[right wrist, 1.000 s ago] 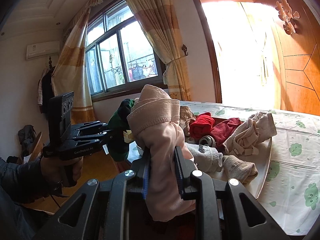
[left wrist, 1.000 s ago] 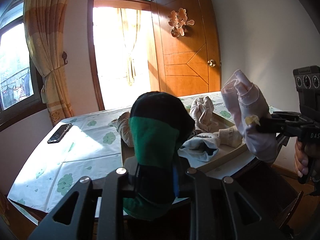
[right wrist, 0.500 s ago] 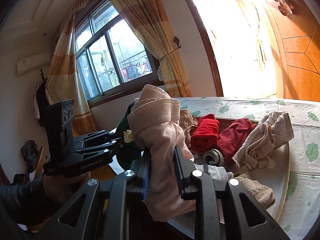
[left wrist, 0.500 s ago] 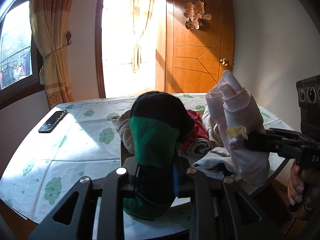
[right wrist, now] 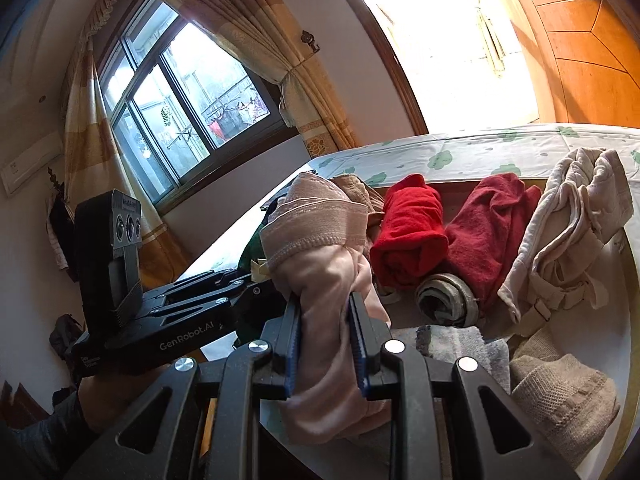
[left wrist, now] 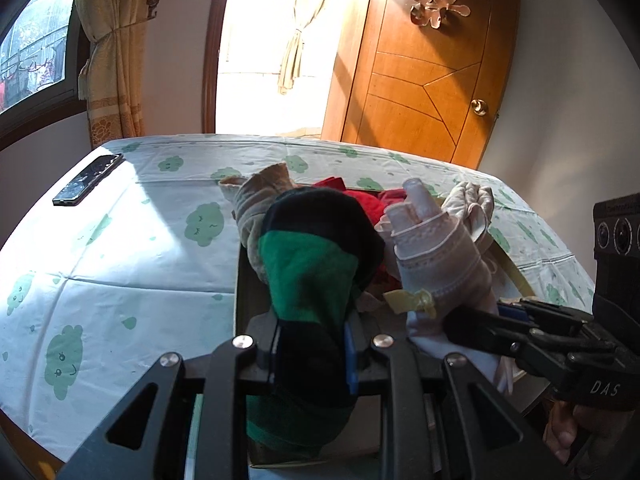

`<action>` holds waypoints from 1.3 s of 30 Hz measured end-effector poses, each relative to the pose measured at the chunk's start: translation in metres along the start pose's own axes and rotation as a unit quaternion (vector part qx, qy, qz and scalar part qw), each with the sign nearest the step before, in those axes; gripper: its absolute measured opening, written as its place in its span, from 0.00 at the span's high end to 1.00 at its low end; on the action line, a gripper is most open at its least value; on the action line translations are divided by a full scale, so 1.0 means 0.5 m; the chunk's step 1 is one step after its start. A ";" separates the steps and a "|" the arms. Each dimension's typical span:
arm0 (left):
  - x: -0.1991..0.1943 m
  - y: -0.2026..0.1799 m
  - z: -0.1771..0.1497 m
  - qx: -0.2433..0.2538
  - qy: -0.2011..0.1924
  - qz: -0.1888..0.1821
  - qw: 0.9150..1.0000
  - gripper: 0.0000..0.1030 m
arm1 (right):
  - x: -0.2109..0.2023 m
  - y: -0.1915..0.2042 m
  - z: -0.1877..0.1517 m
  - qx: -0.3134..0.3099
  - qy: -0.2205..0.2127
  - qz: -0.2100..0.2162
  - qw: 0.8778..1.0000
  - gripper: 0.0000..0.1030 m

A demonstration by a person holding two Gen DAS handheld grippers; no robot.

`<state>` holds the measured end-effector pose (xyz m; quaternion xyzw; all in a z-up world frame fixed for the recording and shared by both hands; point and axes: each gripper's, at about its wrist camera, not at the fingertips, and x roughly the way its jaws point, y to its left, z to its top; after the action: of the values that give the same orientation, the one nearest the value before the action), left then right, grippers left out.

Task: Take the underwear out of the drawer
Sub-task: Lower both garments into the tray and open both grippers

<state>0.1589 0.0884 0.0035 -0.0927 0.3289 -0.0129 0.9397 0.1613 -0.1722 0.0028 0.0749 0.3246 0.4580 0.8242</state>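
Note:
My left gripper (left wrist: 310,354) is shut on a rolled green and black underwear (left wrist: 310,276), held up above the drawer's near end. My right gripper (right wrist: 324,344) is shut on a rolled pale pink underwear (right wrist: 320,264), which also shows at the right of the left wrist view as the pink roll (left wrist: 440,264). Both rolls hang side by side over the open wooden drawer (right wrist: 628,276). Red rolls (right wrist: 412,228), a beige bundle (right wrist: 568,232) and a grey striped roll (right wrist: 444,300) lie inside the drawer.
The drawer rests on a bed with a white sheet printed with green clouds (left wrist: 120,248). A dark phone (left wrist: 88,180) lies on its far left. A wooden door (left wrist: 432,60), a bright doorway and a curtained window (right wrist: 188,92) stand behind. A person's hand (right wrist: 104,396) holds the left tool.
Both grippers have swung sideways together with their rolls still clamped. The view now looks more squarely across the bed, and the drawer's red rolls have come into sight.

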 end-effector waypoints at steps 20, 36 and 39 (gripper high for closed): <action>0.013 -0.050 -0.028 0.073 -0.006 0.049 0.996 0.65 | 0.076 0.010 -0.030 -0.058 0.058 -0.073 0.994 0.76; 0.000 -0.062 -0.040 0.073 -0.016 0.050 0.996 0.38 | 0.054 0.014 -0.039 -0.054 0.045 -0.063 0.996 0.56; -0.014 -0.065 -0.045 0.071 -0.024 0.049 0.996 0.32 | 0.030 0.018 -0.042 -0.053 0.034 -0.063 0.996 0.46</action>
<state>0.1409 0.0535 -0.0034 -0.0098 0.3090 0.0123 0.9509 0.1479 -0.1587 -0.0168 -0.0049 0.3314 0.4244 0.8426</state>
